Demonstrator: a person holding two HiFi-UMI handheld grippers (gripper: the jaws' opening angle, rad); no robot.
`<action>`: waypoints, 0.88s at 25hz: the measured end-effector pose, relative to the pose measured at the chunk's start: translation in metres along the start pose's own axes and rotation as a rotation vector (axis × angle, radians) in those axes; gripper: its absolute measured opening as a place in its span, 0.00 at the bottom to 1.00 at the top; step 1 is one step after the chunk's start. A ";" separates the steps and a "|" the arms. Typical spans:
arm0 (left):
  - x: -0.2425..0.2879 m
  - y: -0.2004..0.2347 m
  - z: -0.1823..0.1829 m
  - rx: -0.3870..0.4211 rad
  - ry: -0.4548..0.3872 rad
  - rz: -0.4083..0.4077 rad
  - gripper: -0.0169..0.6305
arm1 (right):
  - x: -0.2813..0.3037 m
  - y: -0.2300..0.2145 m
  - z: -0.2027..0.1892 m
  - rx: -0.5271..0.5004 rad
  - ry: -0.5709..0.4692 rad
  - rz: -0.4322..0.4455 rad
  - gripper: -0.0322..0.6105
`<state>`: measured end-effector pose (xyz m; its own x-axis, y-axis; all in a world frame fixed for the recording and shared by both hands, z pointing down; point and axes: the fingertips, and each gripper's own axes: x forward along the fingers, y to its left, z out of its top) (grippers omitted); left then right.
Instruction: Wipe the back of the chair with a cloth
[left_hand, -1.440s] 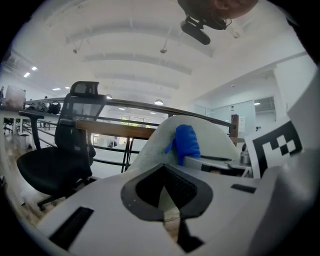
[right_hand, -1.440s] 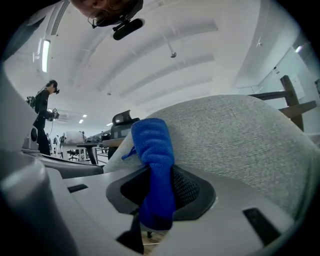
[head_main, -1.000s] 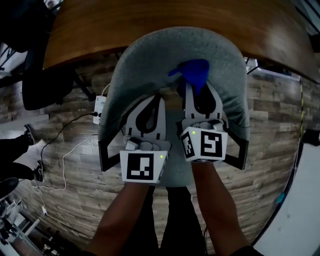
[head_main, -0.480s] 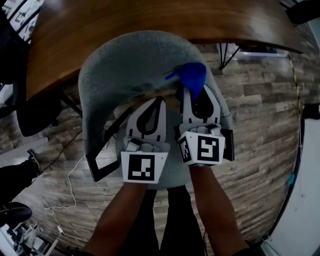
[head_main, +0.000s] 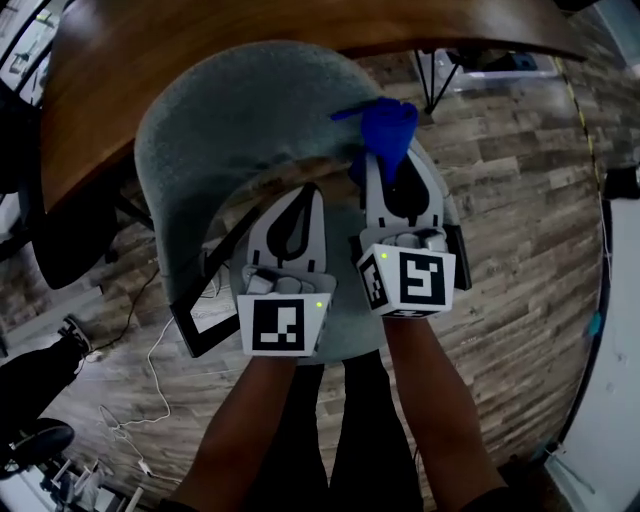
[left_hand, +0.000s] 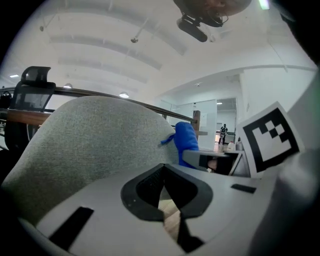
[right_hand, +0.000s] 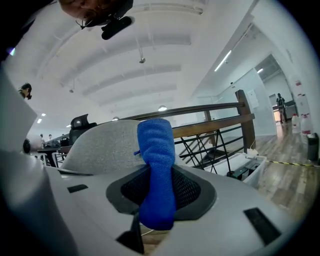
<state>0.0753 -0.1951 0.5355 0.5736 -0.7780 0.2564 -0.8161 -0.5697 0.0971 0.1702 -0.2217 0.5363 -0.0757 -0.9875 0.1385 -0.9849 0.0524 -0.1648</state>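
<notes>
So what's changed in the last second: in the head view the chair (head_main: 230, 110) has slid over to the left of the frame and looks turned a bit, half under the table (head_main: 300, 25), while both tongs sit pretty much where they were. The left gripper (head_main: 314, 198) hasn't done anything. It's clenched with nothing in it, pointed at the lower part of the back, and I can't tell if it's touching. The cloth (head_main: 386, 125) was on the middle-right of the back and is now right at the back's right-hand end, still grasped by the right gripper (head_main: 388, 172).

My read is that one stroke has run out to the edge. Either the chair swivels under the cloth or the person steps round it, can't say which. Most of the back further left has no cloth near it, so I'd guess the wipe is partway, not done.

On the views, the left gripper view is the one that proves its jaws are tip to tip, with only floor showing through the gap behind them. It also shows the cloth side-on, sitting against the back's edge. The right gripper view shows the cloth as an upright roll pinched between its jaws and sticking out past them. Only the head view tells you where along the back the cloth is.
</notes>
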 end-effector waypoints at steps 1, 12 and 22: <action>-0.003 0.004 -0.002 -0.009 -0.001 0.013 0.04 | 0.001 0.005 0.001 -0.011 -0.003 0.015 0.22; -0.063 0.087 -0.030 -0.080 0.021 0.223 0.04 | 0.011 0.119 -0.022 -0.064 0.043 0.296 0.22; -0.121 0.145 -0.055 -0.159 0.010 0.376 0.04 | 0.005 0.220 -0.060 -0.097 0.113 0.565 0.22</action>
<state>-0.1163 -0.1692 0.5719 0.2334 -0.9210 0.3118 -0.9699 -0.1976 0.1423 -0.0562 -0.2064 0.5592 -0.6046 -0.7805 0.1590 -0.7961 0.5854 -0.1534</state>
